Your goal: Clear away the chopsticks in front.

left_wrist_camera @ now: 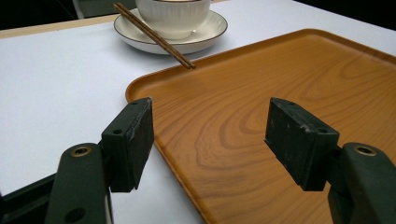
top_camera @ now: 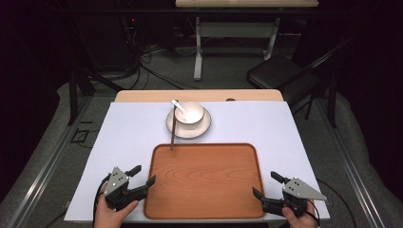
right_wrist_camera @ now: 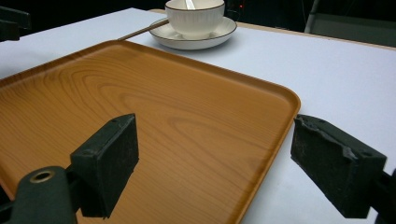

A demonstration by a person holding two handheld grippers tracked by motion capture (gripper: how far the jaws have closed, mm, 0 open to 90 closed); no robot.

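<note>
Tray [top_camera: 204, 183] at bench [top_camera: 128, 137] near edge, centred. Behind it, plate [top_camera: 188, 125] carrying bowl [top_camera: 189, 112], spoon [top_camera: 178, 106] inside. Chopsticks [top_camera: 173, 133] lean from plate onto tray's far-left corner.

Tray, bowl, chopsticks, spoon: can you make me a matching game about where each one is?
Things:
1. tray
2. bowl
3. chopsticks
4. spoon

Places:
A. inside the bowl
B. standing on the plate
C. leaning from the plate's rim down to the tray's far edge
D. lying empty on the white table cover, between the open left gripper and the open right gripper

Pairs: 1-D, 2-B, 3-C, 4-A
</note>
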